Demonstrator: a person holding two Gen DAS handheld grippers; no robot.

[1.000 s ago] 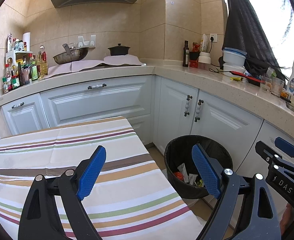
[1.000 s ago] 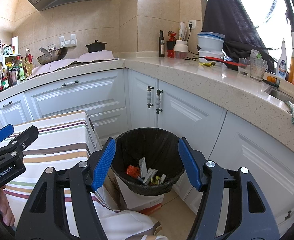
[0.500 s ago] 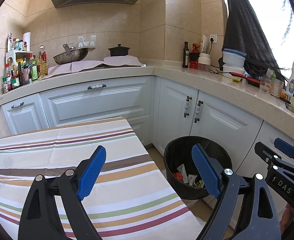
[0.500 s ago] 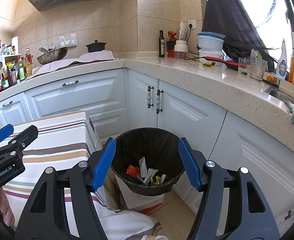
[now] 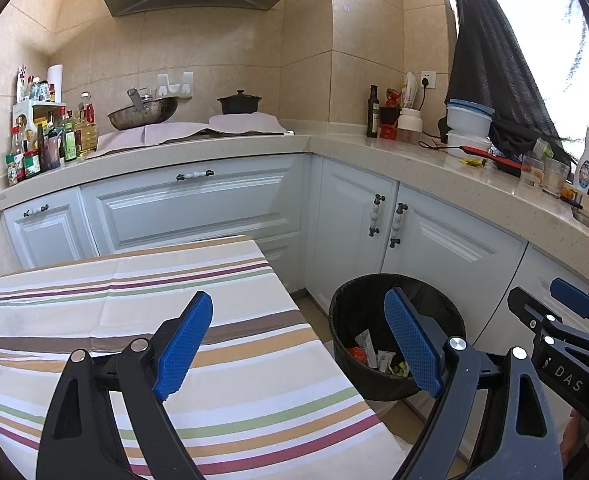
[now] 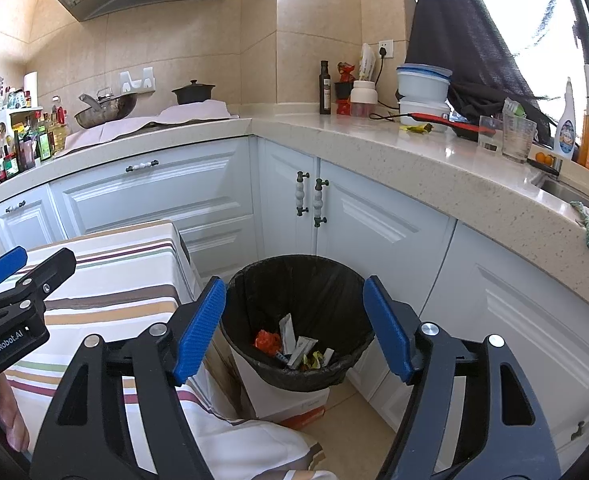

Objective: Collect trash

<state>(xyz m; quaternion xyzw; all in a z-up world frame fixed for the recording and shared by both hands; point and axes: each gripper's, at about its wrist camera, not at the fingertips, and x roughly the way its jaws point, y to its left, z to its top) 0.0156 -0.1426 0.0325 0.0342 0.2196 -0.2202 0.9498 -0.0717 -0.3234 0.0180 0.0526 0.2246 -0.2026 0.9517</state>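
Several crumpled wrappers [image 6: 294, 346], light, soft and best pinched by an edge, lie in the black-lined round bin [image 6: 298, 376] right of the striped-cloth table [image 5: 142, 280]; left gripper [image 5: 298, 346] and right gripper [image 6: 294, 328] both gape wide, empty.

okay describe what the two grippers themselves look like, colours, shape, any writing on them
Both are matte black plastic frames with triangular cutouts and silver round bolt heads. Each finger ends in a bright blue pad with a fine diamond grip texture. The left gripper shows white "GenRobot.AI" lettering on its side in the right wrist view; the right gripper shows white "DAS" lettering in the left wrist view. No cables are visible.
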